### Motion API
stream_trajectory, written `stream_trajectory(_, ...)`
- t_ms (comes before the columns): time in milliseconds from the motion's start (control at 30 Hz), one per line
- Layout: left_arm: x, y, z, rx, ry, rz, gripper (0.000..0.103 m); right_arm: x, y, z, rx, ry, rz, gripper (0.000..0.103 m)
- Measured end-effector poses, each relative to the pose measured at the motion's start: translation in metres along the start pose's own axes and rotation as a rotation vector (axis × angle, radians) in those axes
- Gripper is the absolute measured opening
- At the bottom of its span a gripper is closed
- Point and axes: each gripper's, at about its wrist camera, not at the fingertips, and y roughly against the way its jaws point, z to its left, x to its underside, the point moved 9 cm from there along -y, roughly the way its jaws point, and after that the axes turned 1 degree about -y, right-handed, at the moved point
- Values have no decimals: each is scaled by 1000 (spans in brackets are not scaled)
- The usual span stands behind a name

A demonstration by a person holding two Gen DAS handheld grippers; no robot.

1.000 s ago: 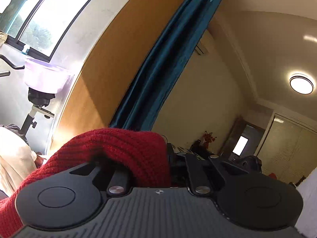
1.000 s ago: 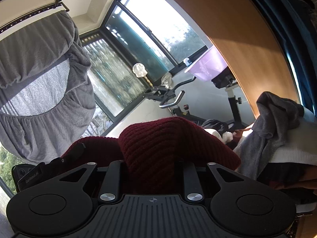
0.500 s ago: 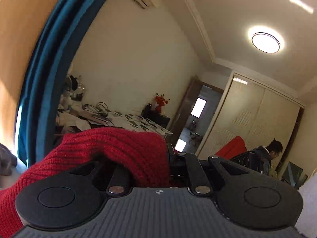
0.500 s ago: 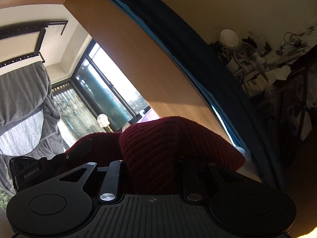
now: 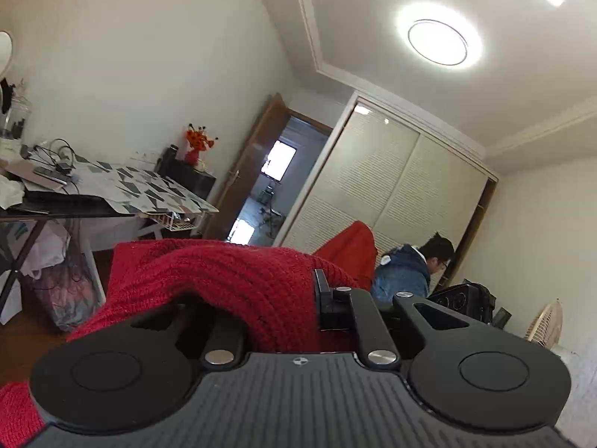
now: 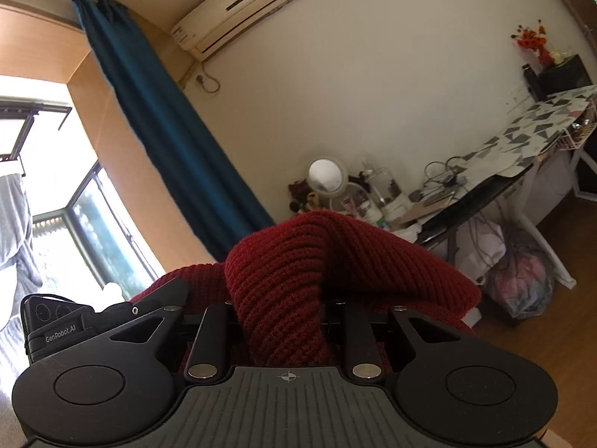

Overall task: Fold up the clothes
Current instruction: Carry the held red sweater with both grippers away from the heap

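Garment: red ribbed knit (image 5: 238, 280), seen darker in the right wrist view (image 6: 298, 280), lifted off any surface and draped over both tools, with the cameras tilted up toward walls and ceiling.
Left gripper (image 5: 283, 310): pinching a thick bunch of the knit; the cloth spills over its left side and trails down to the frame's lower left corner.
Right gripper (image 6: 283, 310): pressed together on a rolled hump of the same knit, which rises between the fingers and falls away to the right.
Handling: soft, bulky and stretchy by the look of the coarse ribbing; likely to sag under its own weight and to give rather than slip, so a hold near a seam, hem or shoulder edge should serve better than one on loose mid-panel.
Hold points: probably two separate spots on one garment, though the hanging part is out of view, so which edge is held I cannot tell.
Containers: translucent bag (image 6: 522, 283) under the patterned table (image 6: 537, 127) holds bundled, pinkish contents; white wire basket (image 5: 179, 220) hangs under the tabletop, contents too small to name.
Fold surface: not in view.
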Motion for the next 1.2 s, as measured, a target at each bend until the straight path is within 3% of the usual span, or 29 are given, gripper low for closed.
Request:
stream_trajectory(233,2,-104,34,127,27,104,14,-24,14,-87,159,-71,-54,19)
stream_trajectory(567,-38,-249,108,293,47,165,14,-92,-37,-197,340,-126,-153,20)
stream_trajectory(767,-70,-320,151,352,4,179,14,-136,-103,-249,348,-130,-170,20)
stream_trajectory(1033,-100,-387,194,336,-25,183,14,-192,-187,-317,349,-144,-181,19)
stream_trajectory(1200,-110,-451,219,317,-12,202,14,-212,-212,-363,336,-174,-159,19)
